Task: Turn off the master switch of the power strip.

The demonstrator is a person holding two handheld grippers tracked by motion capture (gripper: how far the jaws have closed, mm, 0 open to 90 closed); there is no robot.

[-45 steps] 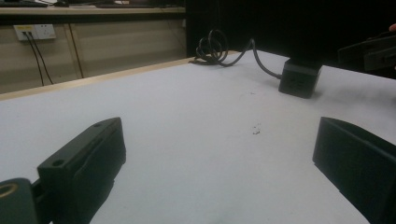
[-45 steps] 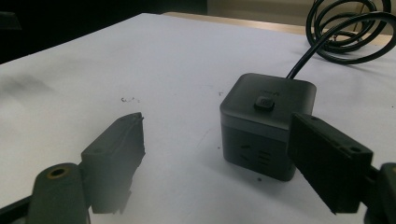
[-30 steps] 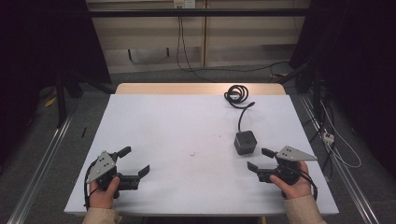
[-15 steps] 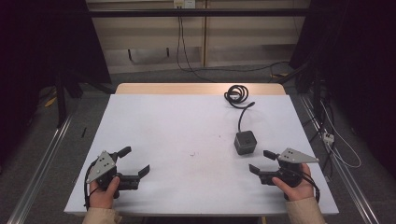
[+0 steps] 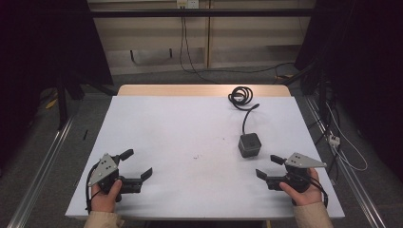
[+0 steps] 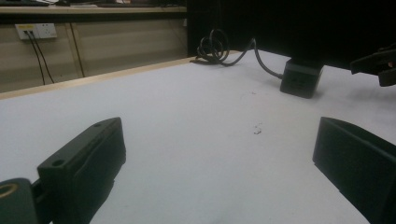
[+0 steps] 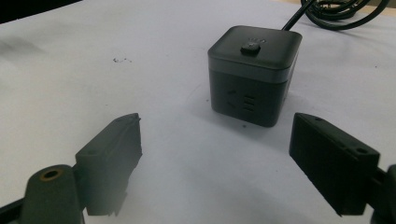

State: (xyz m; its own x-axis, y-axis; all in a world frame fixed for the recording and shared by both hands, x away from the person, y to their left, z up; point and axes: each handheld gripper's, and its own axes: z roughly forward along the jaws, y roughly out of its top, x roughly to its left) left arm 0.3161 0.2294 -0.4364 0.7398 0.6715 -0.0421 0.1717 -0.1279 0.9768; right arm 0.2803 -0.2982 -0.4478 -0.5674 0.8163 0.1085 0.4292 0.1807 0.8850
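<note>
Reach favours the right claw [image 5: 269,167], wide open and empty at the lower right: the black plastic cube socket [image 5: 249,144], corded, sits on the white tabletop [image 5: 180,128] just up-left of it, while the left claw [image 5: 138,164], also open and empty, lies well apart at lower left.

No legible text, label, brand, number or sign: markings on the black cube socket [image 7: 252,74] are unreadable.

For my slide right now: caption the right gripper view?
Open right gripper faces a black cube socket on the white table.
</note>
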